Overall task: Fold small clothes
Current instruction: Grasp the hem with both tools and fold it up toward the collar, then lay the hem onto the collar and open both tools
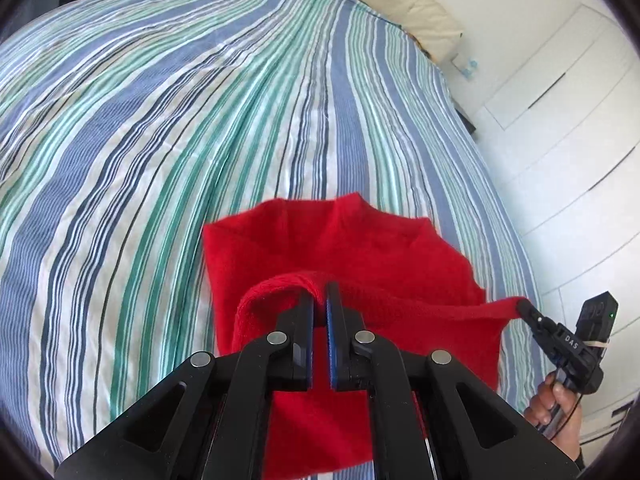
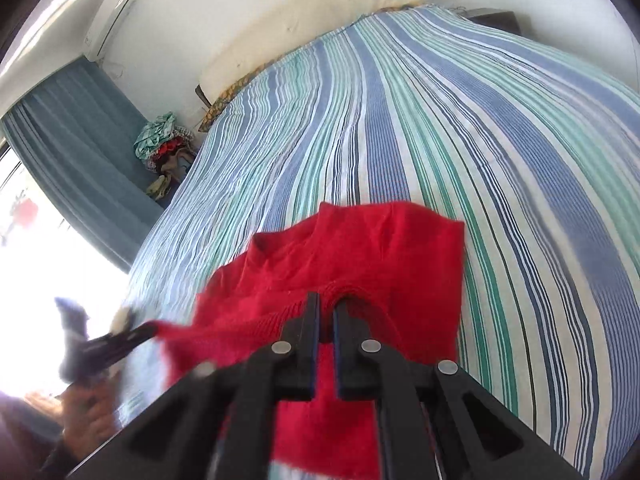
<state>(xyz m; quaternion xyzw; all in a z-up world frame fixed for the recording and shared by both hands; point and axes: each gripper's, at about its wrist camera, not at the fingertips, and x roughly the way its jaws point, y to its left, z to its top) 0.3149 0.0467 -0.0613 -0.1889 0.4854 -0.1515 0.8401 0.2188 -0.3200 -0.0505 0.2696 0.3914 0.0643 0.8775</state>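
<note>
Left wrist view: the left gripper (image 1: 323,300) is clamped on the ribbed hem of a red sweater (image 1: 344,248), and the right gripper (image 1: 524,309) pinches the same hem off to the side, so the edge runs taut between them; the rest of the sweater trails down onto the striped bed (image 1: 180,120), near its front edge, collar end furthest away; the right wrist view agrees, with the right gripper (image 2: 327,308) closed on the hem and the left gripper (image 2: 148,330) blurred at the frame's left; to fold well, I would judge it best to keep both grips level and the hem stretched, carry it over toward the collar in one sweep, lay edge on edge, and only then let go, so no sag or twist is trapped; the only legible writing is "DAS" on the right gripper's body; nothing else can be read
</note>
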